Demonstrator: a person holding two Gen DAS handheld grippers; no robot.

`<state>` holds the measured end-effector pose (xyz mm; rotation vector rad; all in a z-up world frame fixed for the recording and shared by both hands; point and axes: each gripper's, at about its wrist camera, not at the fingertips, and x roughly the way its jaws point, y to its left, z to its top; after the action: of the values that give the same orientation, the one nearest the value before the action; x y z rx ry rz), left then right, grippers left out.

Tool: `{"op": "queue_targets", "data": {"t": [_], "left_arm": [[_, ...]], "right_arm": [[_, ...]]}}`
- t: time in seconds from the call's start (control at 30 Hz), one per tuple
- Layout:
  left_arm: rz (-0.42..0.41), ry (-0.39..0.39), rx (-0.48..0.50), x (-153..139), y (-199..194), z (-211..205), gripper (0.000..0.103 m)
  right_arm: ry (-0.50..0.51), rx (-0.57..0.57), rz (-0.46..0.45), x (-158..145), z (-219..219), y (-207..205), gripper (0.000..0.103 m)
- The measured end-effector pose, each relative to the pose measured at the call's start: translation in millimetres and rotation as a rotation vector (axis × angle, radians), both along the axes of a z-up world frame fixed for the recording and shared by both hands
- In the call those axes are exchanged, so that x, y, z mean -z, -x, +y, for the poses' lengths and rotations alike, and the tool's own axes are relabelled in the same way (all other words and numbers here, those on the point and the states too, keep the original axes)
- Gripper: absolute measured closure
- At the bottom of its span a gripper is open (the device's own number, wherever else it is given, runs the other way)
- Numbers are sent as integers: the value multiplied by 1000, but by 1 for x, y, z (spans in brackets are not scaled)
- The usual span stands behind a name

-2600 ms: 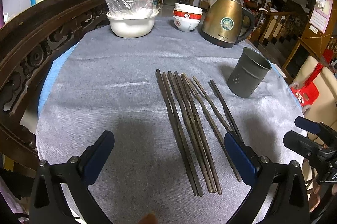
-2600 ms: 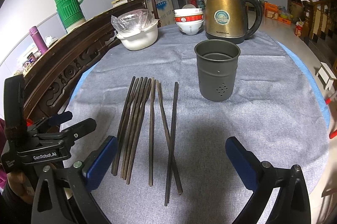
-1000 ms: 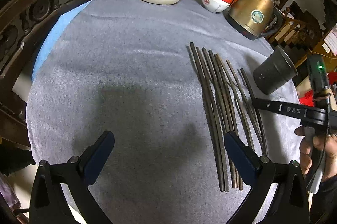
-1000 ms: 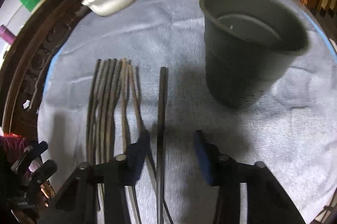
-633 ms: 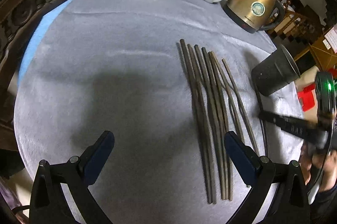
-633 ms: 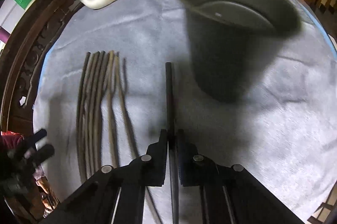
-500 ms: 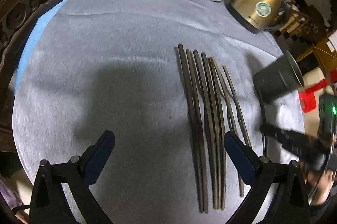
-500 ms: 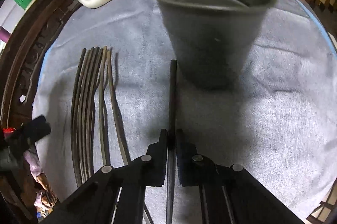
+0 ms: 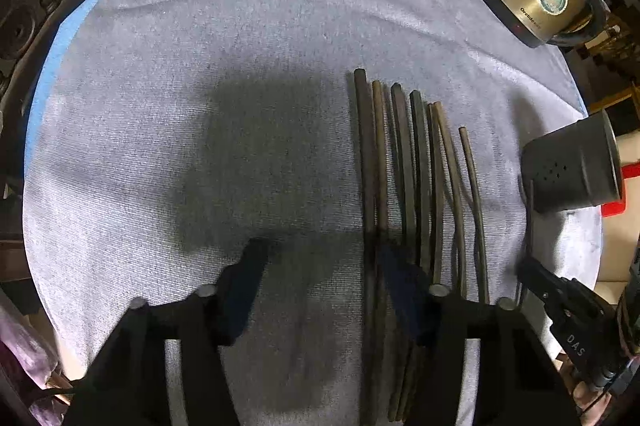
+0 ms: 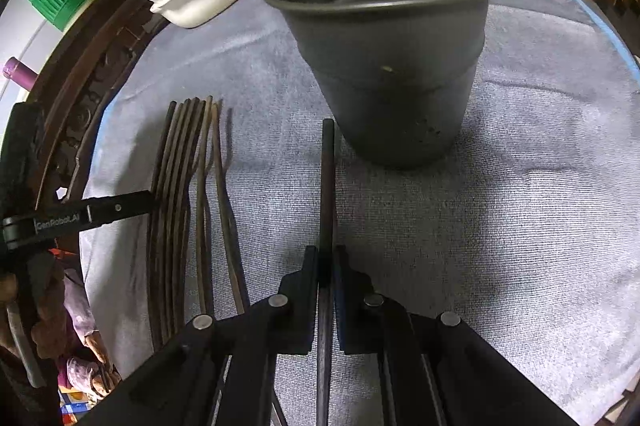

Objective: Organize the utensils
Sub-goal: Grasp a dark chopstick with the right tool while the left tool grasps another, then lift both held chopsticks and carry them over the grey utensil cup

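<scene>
one chopstick (image 10: 327,186) in right gripper (image 10: 326,266)

Right tool (image 10: 326,266) clamping one chopstick (image 10: 327,186), tip beside grey holder (image 10: 384,66)

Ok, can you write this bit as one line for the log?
right gripper: shut on chopstick | left gripper: jaws closing around two chopsticks | cup: empty

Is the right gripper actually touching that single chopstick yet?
Touching. The right wrist view shows the right gripper shut on the chopstick, both pads pressed against its sides, with no gap visible between them.
</scene>
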<state>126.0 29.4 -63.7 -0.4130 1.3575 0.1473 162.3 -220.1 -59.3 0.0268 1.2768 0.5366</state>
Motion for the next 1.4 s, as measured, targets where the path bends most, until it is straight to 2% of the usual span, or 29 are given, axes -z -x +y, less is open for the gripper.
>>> {"op": "queue_targets", "data": {"t": [0.03,0.07,0.13,0.23,0.33,0.4,0.43,0.57,0.73,0.77,0.83,0.9,1.07,1.1,1.13,1.3,1.4], "left_arm": [[5,9,1,-1,-1,1,60],[12,25,4,-1,-2,2,62],[18,26,11,-2,-4,0,64],[31,12,33,-1,-2,-2,71],[38,7,42,-1,-3,-5,71],[34,-8,59,0,-3,-9,80],[39,5,76,2,-3,-11,96],[74,-4,156,4,4,-18,97],[146,11,244,6,18,-17,96],[156,21,242,6,17,-15,96],[170,32,225,8,9,-9,93],[176,54,199,8,2,-4,90],[173,41,207,6,-12,-6,89],[176,46,212,6,-15,-5,89],[176,42,215,2,-18,-5,97],[146,71,209,3,-16,13,97],[80,96,170,-7,-2,27,97]], "right_arm": [[-1,-1,0,1,-2,-1,94],[0,-2,0,1,-3,0,94],[1,-4,0,1,-3,0,94],[0,-3,2,0,-2,-1,94],[8,-4,-1,0,-1,0,94],[18,-7,-3,-1,1,0,94],[22,-8,-3,-1,5,-2,94],[50,-31,7,-1,13,-2,94],[141,-119,45,-3,27,0,94],[141,-118,66,-3,29,-3,91],[150,-109,90,-2,32,-10,91],[179,-100,94,-3,39,-16,91],[221,-91,79,-3,54,-23,91],[237,-104,71,-3,58,-22,91],[251,-117,64,-4,61,-23,91],[252,-120,48,-7,67,-13,95],[199,-110,25,-12,53,6,96]]}}
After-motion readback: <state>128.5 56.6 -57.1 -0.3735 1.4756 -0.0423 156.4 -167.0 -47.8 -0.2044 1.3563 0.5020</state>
